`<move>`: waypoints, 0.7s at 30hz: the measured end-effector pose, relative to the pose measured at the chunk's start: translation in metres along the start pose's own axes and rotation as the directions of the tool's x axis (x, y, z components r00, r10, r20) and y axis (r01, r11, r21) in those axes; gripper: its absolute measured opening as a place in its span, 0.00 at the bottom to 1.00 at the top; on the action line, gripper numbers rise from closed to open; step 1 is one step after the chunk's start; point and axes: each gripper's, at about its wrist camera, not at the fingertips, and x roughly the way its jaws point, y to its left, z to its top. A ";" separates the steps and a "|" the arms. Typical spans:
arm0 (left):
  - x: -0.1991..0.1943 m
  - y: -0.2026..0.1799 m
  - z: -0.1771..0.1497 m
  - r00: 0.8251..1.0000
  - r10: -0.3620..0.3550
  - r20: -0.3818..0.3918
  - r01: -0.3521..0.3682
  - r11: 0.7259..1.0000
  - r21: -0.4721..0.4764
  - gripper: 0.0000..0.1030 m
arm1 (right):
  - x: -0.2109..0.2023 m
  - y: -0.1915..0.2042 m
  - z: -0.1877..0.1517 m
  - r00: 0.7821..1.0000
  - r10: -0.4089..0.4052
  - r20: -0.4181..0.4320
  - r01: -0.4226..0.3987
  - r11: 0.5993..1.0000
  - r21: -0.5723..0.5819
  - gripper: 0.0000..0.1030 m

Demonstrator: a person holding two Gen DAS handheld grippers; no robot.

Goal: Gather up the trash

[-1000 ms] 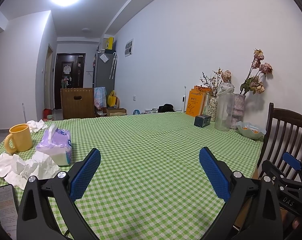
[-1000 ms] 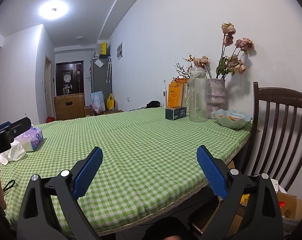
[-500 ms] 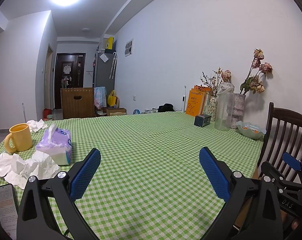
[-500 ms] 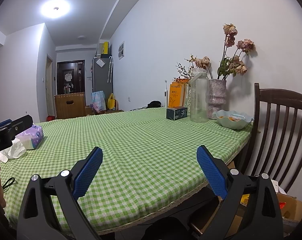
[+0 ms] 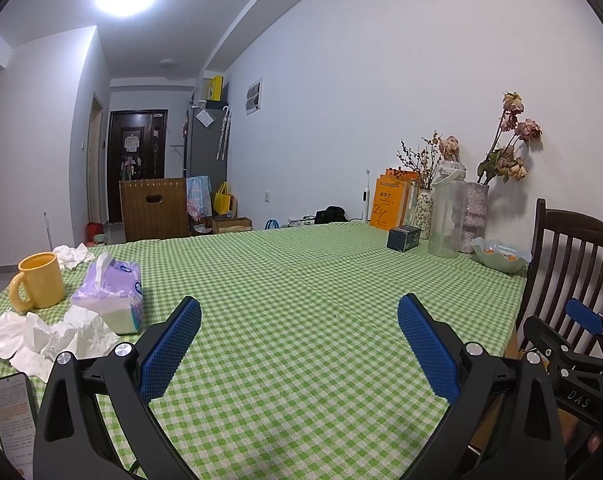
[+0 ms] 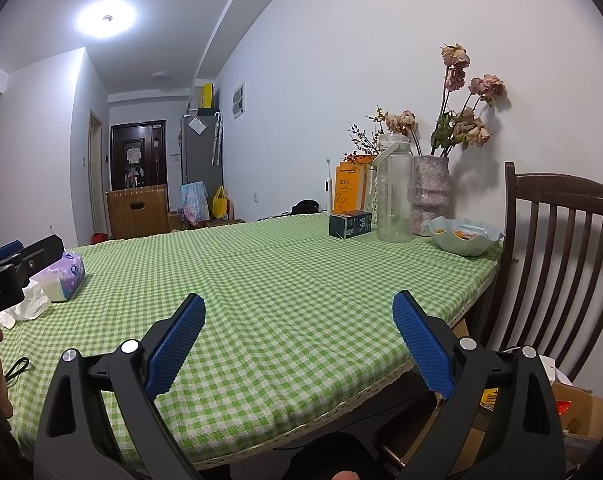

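Crumpled white tissues [image 5: 49,340] lie at the near left of the green checked desk [image 5: 301,280], touching a purple tissue pack [image 5: 113,296] beside a yellow mug [image 5: 39,280]. Left tongs [image 5: 299,320] and right tongs [image 6: 299,316] hover over the desk, both spread wide, gripping nothing.

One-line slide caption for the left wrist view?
Open left gripper hovers over green checked tablecloth; crumpled tissues, tissue pack and yellow mug at left.
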 end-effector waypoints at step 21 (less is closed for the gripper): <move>0.014 0.005 -0.003 0.997 0.019 -0.074 -0.022 0.999 -0.035 0.93 | 0.003 -0.002 0.000 1.000 0.000 -0.009 0.000 1.000 -0.001 0.88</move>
